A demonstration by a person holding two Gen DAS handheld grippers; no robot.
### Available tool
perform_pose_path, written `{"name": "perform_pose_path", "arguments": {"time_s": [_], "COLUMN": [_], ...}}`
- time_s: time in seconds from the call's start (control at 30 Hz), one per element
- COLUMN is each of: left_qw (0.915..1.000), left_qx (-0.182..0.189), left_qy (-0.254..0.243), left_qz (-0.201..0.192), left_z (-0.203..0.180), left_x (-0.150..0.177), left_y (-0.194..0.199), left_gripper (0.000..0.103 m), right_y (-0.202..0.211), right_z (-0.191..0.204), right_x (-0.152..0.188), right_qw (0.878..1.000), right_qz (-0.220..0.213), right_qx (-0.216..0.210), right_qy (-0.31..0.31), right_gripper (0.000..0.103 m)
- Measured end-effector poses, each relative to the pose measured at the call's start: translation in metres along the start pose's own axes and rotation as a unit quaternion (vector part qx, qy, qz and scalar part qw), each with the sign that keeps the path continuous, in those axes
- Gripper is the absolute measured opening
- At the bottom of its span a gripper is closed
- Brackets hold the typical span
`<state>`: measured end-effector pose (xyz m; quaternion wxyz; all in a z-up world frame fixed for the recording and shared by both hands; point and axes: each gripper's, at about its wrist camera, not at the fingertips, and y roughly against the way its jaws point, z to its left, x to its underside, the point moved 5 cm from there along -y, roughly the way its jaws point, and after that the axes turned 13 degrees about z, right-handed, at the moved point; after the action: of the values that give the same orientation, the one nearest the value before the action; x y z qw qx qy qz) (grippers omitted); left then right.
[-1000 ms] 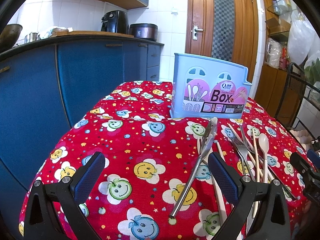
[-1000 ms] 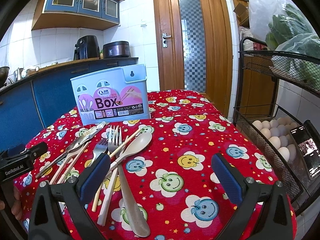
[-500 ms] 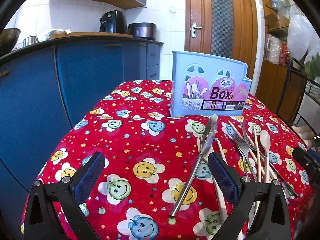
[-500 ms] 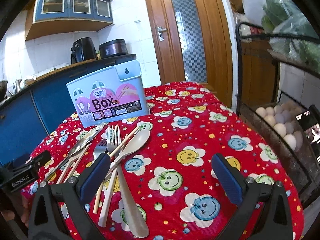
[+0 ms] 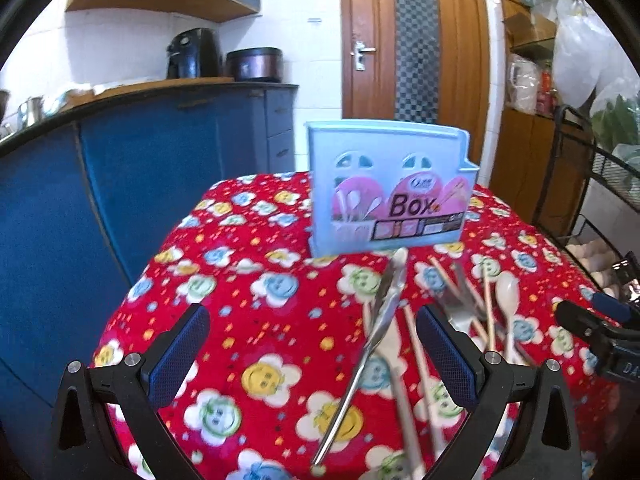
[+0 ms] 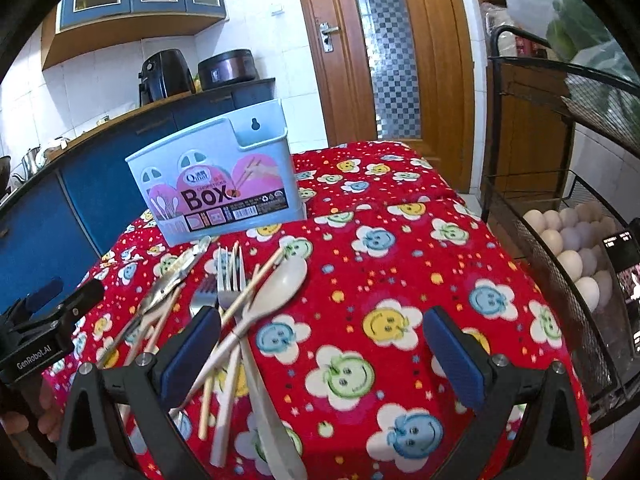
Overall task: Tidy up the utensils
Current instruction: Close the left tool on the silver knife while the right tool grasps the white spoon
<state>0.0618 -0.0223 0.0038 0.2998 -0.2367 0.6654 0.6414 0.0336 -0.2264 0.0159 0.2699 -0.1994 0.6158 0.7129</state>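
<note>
A light blue utensil box [image 5: 390,188] labelled "Box" stands upright at the back of the red smiley tablecloth [image 5: 256,312]; it also shows in the right wrist view [image 6: 218,188]. Loose utensils lie in front of it: metal tongs [image 5: 376,320], chopsticks [image 5: 420,344], forks [image 6: 230,280] and a cream spoon [image 6: 276,284]. My left gripper [image 5: 316,356] is open and empty above the cloth, left of the pile. My right gripper [image 6: 320,356] is open and empty, its left finger [image 6: 192,352] over the utensil handles.
Blue kitchen cabinets [image 5: 120,184] stand to the left of the table. A black wire rack with eggs [image 6: 568,240] stands close on the right. A wooden door [image 5: 416,52] is behind. The cloth drops off at the table's left and right edges.
Both grippers have moved forward and tilted a little toward the box and utensil pile. Both stayed open. The utensils have not moved.
</note>
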Motion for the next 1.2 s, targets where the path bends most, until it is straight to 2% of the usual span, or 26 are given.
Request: {"name": "perform_pose_path", "arguments": {"time_s": [0.2, 0.47, 0.57, 0.7, 0.8, 1.1, 1.17, 1.2], "left_qw": [0.9989, 0.9939, 0.992, 0.9879, 0.9842, 0.9786, 0.9775, 0.9772], "left_qx": [0.024, 0.035, 0.042, 0.053, 0.073, 0.087, 0.087, 0.088], "left_qy": [-0.019, -0.047, -0.05, -0.053, -0.045, -0.067, -0.074, -0.079], "left_qz": [0.037, 0.093, 0.108, 0.135, 0.155, 0.174, 0.177, 0.177], "left_z": [-0.014, -0.026, -0.027, -0.03, -0.028, -0.038, -0.041, -0.043], "left_x": [-0.019, -0.026, -0.03, -0.034, -0.036, -0.045, -0.046, -0.047], "left_y": [-0.018, -0.053, -0.066, -0.083, -0.096, -0.11, -0.112, -0.112], "left_gripper": [0.102, 0.096, 0.093, 0.077, 0.069, 0.067, 0.065, 0.06], "right_y": [-0.01, -0.037, -0.048, -0.061, -0.065, -0.078, -0.08, -0.081], "right_z": [0.0, 0.007, 0.011, 0.012, 0.009, 0.007, 0.006, 0.005], "right_x": [-0.016, -0.023, -0.023, -0.027, -0.028, -0.035, -0.037, -0.038], "right_qw": [0.999, 0.994, 0.993, 0.991, 0.99, 0.985, 0.984, 0.983], "right_qz": [0.042, 0.106, 0.118, 0.135, 0.14, 0.16, 0.163, 0.165], "right_qx": [0.006, -0.015, -0.014, -0.021, -0.022, -0.057, -0.062, -0.068], "right_qy": [-0.005, -0.009, -0.005, -0.009, -0.018, -0.04, -0.045, -0.048], "right_gripper": [0.102, 0.075, 0.064, 0.056, 0.048, 0.031, 0.023, 0.021]}}
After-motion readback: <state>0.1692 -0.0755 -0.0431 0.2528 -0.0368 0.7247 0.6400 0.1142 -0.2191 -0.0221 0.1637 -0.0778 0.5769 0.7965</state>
